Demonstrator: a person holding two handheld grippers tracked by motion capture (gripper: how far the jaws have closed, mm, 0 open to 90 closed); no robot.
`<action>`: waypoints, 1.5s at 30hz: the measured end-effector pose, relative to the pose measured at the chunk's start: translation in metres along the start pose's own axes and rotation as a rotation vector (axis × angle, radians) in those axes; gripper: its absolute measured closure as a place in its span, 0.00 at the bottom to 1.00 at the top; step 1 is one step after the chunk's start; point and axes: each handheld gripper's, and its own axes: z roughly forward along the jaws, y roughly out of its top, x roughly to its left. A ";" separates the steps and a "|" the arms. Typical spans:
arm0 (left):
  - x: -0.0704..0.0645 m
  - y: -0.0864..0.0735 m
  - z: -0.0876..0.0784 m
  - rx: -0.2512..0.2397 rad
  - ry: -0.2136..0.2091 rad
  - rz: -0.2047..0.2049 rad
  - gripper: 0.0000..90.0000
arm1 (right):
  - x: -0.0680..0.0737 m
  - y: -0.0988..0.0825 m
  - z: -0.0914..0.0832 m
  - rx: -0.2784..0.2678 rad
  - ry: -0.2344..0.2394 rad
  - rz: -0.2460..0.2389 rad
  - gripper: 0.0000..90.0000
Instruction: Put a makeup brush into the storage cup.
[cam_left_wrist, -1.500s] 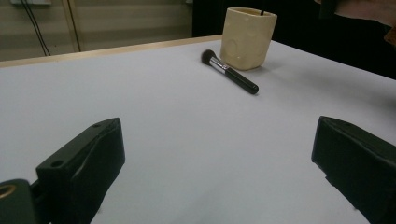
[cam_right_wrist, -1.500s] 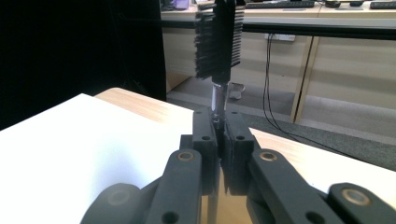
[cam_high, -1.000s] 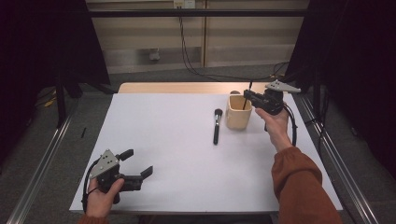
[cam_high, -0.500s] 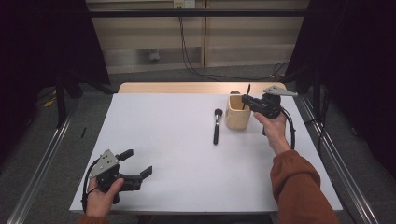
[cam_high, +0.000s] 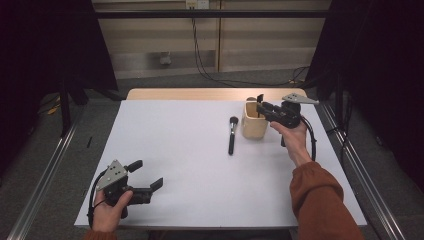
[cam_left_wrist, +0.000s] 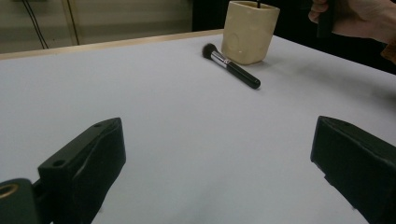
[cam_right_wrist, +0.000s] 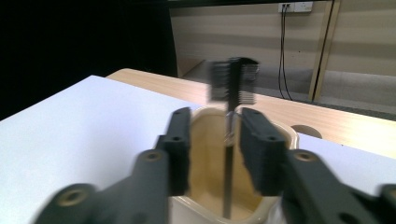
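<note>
Item one: cream ceramic cup (cam_high: 253, 122), standing upright at the far right of the white tabletop (cam_high: 190, 165), just ahead of my right claw (cam_right_wrist: 215, 140).

Item two: thin black brush with a comb-like head (cam_right_wrist: 232, 84), standing in the cup, its stem rising between my right claw's jaws. Those jaws have just been opening; in the right gripper view I am seeing a gap on either side of the stem, so I am letting it go rather than gripping it.

Item three: black round-headed makeup brush with a silver ferrule (cam_high: 232, 134), lying flat on the tabletop just left of the cup.

Item four: my left claw (cam_high: 145, 180), near the left corner, hanging open and empty over bare tabletop, well apart from everything.

Risks I am noting: the stem is leaning close to one jaw, so pulling my right claw back at a slant could catch the comb head and drag the brush out, or nudge the rim and tip the cup onto the lying brush.
</note>
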 end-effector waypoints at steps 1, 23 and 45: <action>0.000 0.000 0.000 0.000 0.000 0.000 0.04 | 0.000 0.000 0.000 0.000 -0.006 0.002 0.57; 0.001 0.000 -0.001 -0.007 0.001 -0.001 0.04 | 0.005 -0.004 -0.019 -0.004 -0.049 0.004 0.00; 0.001 0.001 -0.005 -0.016 0.010 0.006 0.04 | 0.020 -0.029 -0.071 0.001 -0.051 -0.037 0.00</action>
